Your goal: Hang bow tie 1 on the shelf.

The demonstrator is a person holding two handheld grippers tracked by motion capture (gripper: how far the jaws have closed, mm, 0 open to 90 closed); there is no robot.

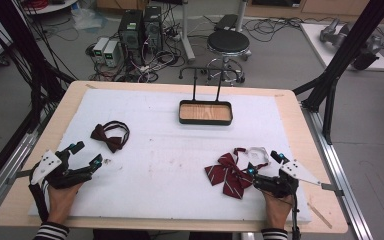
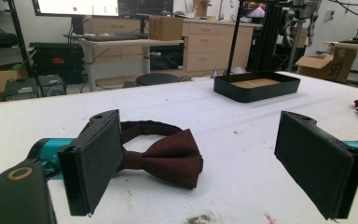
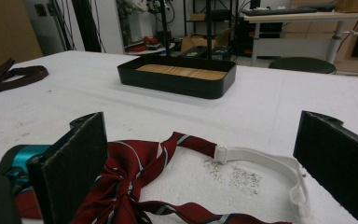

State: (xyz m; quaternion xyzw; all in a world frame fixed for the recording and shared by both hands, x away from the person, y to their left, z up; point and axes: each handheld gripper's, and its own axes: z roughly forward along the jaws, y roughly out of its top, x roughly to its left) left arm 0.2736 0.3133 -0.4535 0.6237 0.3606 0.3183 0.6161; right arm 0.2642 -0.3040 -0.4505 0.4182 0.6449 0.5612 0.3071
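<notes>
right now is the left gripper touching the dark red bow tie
Apart. The left gripper view shows the left gripper open, with bare white table between its pads and the dark red bow tie.

My left gripper sits low at my near left, jaws wide apart; my right gripper sits low at my near right, jaws likewise spread, both pointing forward

Black-and-white striped sleeves are worn at both wrists. Each hand-held gripper, the left gripper and the right gripper, is built of black parts with teal accents, topped by a grey three-cornered plate. Flat black padded jaws are carried, and a black cable is trailed below the right gripper.
</notes>
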